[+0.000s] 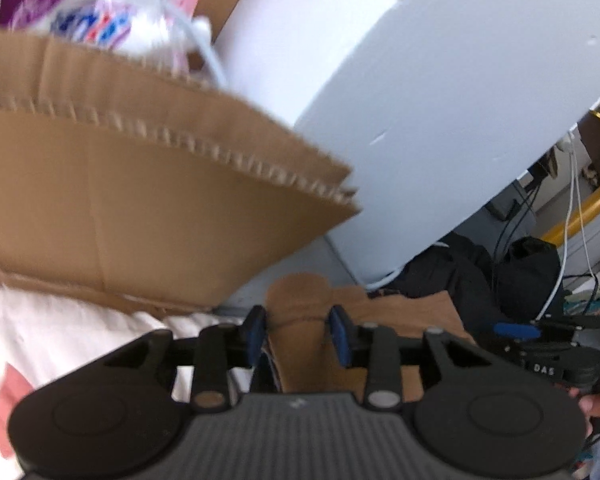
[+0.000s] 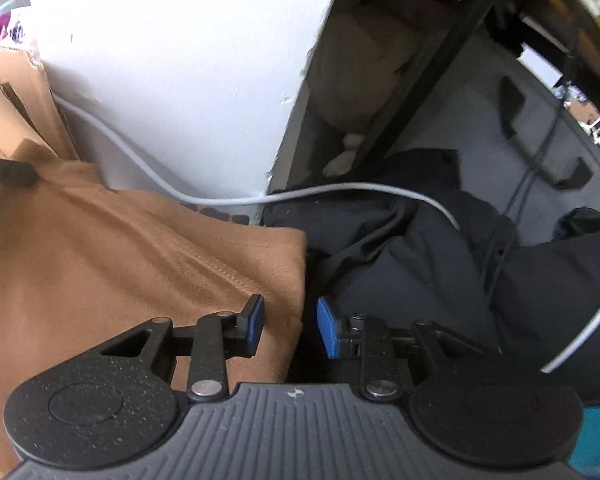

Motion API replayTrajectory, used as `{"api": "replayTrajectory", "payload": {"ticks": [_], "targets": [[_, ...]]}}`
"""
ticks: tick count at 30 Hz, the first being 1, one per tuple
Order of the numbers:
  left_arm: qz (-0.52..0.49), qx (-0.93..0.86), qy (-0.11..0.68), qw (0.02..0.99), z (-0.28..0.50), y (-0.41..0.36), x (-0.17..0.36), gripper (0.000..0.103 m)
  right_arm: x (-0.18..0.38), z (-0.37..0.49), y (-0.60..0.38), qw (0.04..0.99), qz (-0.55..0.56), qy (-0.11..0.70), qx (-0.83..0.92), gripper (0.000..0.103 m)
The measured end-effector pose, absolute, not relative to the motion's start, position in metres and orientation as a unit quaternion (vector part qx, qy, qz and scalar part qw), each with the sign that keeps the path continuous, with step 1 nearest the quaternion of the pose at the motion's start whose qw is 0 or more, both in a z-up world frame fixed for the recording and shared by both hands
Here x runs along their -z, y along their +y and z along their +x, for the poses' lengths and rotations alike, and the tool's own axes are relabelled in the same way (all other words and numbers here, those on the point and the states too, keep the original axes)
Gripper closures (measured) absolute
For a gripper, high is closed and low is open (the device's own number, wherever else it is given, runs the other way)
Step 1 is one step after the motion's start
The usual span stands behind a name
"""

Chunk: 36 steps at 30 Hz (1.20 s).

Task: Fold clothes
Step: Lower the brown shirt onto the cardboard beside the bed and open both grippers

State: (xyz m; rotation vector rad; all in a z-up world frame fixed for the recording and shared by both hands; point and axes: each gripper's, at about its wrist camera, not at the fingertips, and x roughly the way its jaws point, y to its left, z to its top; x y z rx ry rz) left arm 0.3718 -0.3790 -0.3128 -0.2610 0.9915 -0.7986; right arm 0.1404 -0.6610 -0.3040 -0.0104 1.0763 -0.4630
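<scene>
White panel [image 2: 172, 80] — upright, behind everything; a grey cable [image 2: 228, 200] runs along its foot.

Cardboard box [image 1: 120, 184] — open flap, at the left of the bedding [image 1: 60, 332], close to the left gripper.

Tan garment [image 2: 112, 264] — lies spread on the bedding, one edge lifted and stretched between both grippers; its right corner ends just beside a heap of dark clothing [image 2: 400, 256].

Left gripper [image 1: 298, 334] — jaws partly closed, a raised ridge of tan cloth pinched between the blue pads.

Right gripper [image 2: 290, 326] — jaws set about as wide; the garment's corner edge stands between the pads, though whether they bite it I cannot tell.

Risk, as judged: the right grip looks shallow, so the corner may slip out mid-fold and leave the fold skewed; the cable or dark clothing could get dragged along; the box flap may catch the left side.
</scene>
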Motion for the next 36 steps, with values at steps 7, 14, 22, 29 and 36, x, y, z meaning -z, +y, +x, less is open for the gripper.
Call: {"api": "replayTrajectory", "payload": {"ticks": [7, 14, 22, 29, 36], "targets": [[-0.129, 0.395, 0.449, 0.791, 0.347, -0.37, 0.295, 0.068, 0.314, 0.125, -0.65, 0.837, 0.035, 0.503, 0.213, 0.071], [-0.127, 0.411, 0.448, 0.783, 0.319, -0.37, 0.292, 0.07, 0.346, 0.132, -0.661, 0.825, 0.047, 0.516, 0.226, 0.076], [-0.097, 0.405, 0.449, 0.79, 0.289, -0.374, 0.301, 0.075, 0.35, 0.142, -0.679, 0.826, 0.045, 0.506, 0.242, 0.079], [-0.064, 0.409, 0.442, 0.796, 0.259, -0.378, 0.301, 0.074, 0.323, 0.12, -0.66, 0.846, 0.045, 0.478, 0.231, 0.079], [-0.053, 0.391, 0.442, 0.806, 0.245, -0.379, 0.3, 0.05, 0.326, 0.087, -0.62, 0.861, 0.035, 0.471, 0.19, 0.079]]}}
